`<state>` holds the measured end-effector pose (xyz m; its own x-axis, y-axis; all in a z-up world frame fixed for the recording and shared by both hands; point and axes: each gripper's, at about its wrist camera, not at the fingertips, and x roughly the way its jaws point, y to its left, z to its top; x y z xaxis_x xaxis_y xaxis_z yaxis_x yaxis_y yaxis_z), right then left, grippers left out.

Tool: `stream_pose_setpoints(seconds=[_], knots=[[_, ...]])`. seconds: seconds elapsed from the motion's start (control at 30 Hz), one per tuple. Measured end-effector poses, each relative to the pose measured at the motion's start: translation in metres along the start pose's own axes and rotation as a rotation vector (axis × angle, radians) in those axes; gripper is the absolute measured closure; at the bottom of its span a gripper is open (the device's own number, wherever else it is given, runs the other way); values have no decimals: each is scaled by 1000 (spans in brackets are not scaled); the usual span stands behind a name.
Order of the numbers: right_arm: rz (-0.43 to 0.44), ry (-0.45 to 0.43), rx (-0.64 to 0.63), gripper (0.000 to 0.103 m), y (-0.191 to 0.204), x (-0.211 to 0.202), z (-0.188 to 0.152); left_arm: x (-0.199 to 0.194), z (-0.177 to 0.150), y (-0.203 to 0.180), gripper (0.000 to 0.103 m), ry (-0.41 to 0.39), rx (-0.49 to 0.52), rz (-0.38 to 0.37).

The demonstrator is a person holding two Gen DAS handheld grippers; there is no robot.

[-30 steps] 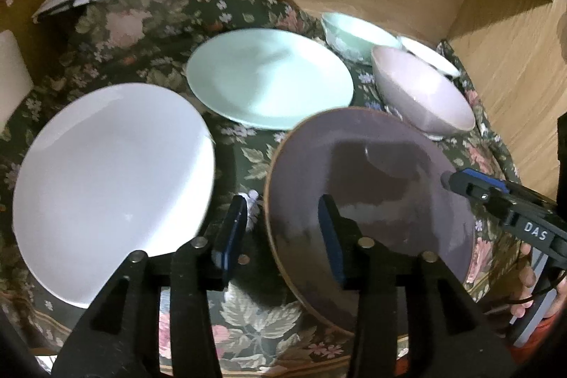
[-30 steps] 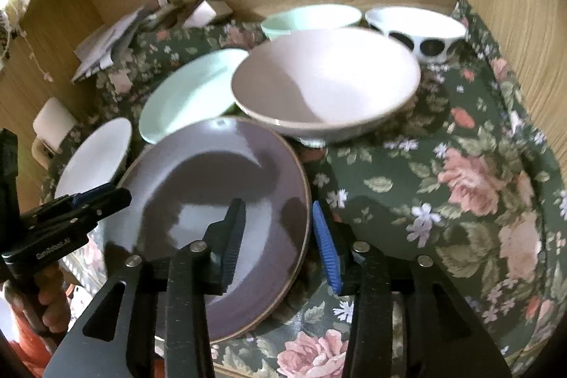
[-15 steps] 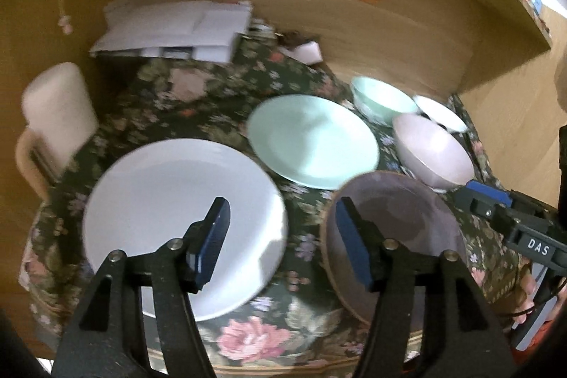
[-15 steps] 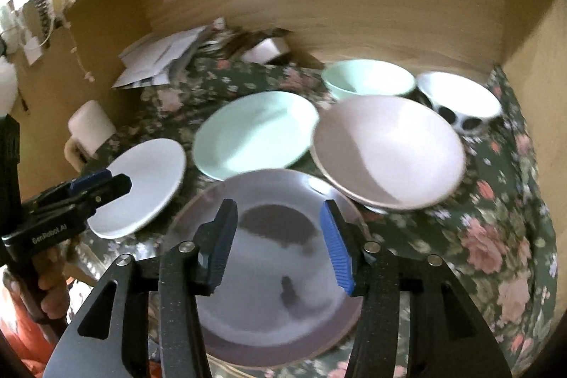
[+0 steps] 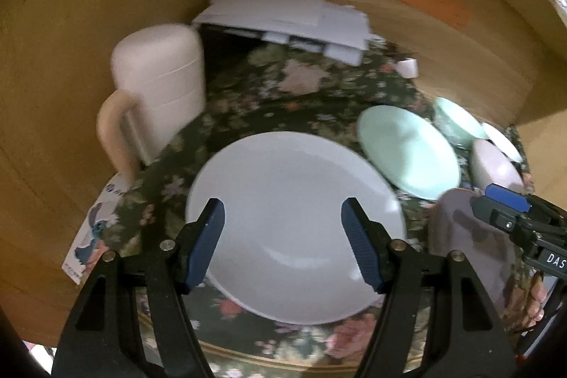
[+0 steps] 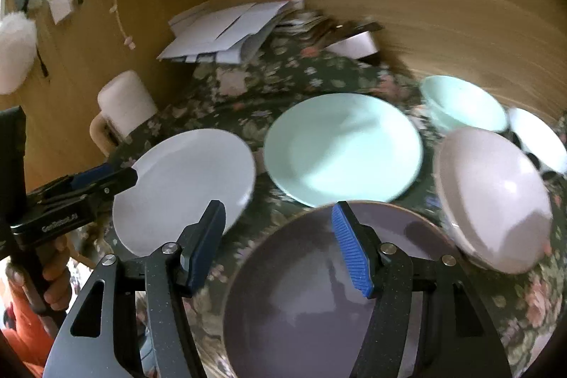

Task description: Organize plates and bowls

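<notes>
Left wrist: both tools (image 5: 282, 241) (image 6: 280, 243) gape empty; white plate (image 5: 294, 218) seemingly overhangs table edge.

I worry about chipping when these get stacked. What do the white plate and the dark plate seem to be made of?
White plate: likely glazed ceramic, smooth with soft glare. Dark plate: probably glossy glazed stoneware, mirror-like reflections and a brownish rim.

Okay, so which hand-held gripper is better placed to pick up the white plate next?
Left. The left hand-held gripper is open with the white plate centered between its fingers. The right hand-held gripper is open above the near rim of the purple plate instead, with the white plate off to its left.
</notes>
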<state>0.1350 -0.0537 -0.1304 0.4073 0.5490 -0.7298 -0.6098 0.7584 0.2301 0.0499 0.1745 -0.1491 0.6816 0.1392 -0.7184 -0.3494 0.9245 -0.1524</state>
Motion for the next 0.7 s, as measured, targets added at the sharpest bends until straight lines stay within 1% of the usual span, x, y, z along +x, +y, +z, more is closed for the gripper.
stream_pose_setpoints(seconds=[0.13,0.27,0.47,0.6,0.63,0.7], knots=[[11,40,-28,44,7,20,6,11,-3,20,35,28,-33,22],[25,86,-46,44,11,40,10,22,-8,34,35,57,-42,40],[42,146,-71,44,20,64,15,34,-11,49,35,93,-65,39],[53,183,-87,44,26,79,18,39,-11,54,35,101,-69,40],[52,190,-90,44,26,82,18,40,-12,56,36,104,-73,38],[53,204,-86,44,27,88,18,42,-12,58,42,112,-85,26]])
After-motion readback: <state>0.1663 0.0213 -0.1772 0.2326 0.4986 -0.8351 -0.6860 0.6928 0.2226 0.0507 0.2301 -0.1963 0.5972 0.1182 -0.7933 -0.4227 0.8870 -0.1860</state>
